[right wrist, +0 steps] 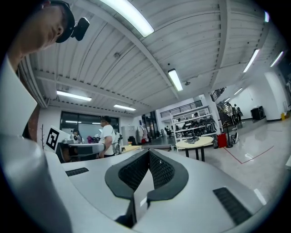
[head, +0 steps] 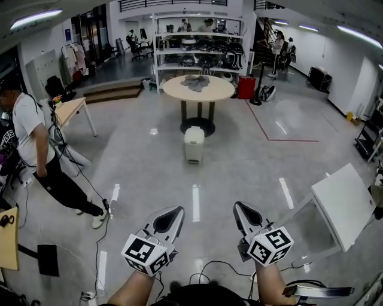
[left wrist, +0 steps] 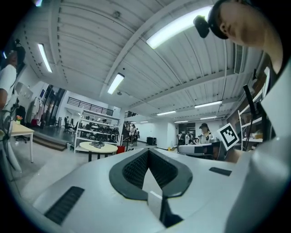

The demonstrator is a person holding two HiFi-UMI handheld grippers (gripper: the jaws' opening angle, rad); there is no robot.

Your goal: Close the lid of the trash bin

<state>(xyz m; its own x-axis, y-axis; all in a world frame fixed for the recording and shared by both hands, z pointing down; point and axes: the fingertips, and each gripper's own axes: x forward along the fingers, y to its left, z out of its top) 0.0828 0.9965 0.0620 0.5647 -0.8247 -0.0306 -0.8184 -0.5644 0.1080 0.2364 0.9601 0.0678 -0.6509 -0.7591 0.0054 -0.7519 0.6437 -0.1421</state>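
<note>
Your left hand-held gripper and right hand-held gripper are closed, empty; the small cream plastic trash bin stands well ahead, its lid probably light, so press the front edge gently

A glossy grey floor mirrors the ceiling tube lights as pale streaks. At 12 o'clock stands a round table on a dark pedestal, with white shelving behind it. A wooden desk sits at 10 o'clock, low steps at 11 o'clock, and a white table at 4 o'clock. Red tape lines cross the floor at 2 o'clock. Overhead, the ribbed white ceiling carries strip lamps.
</note>
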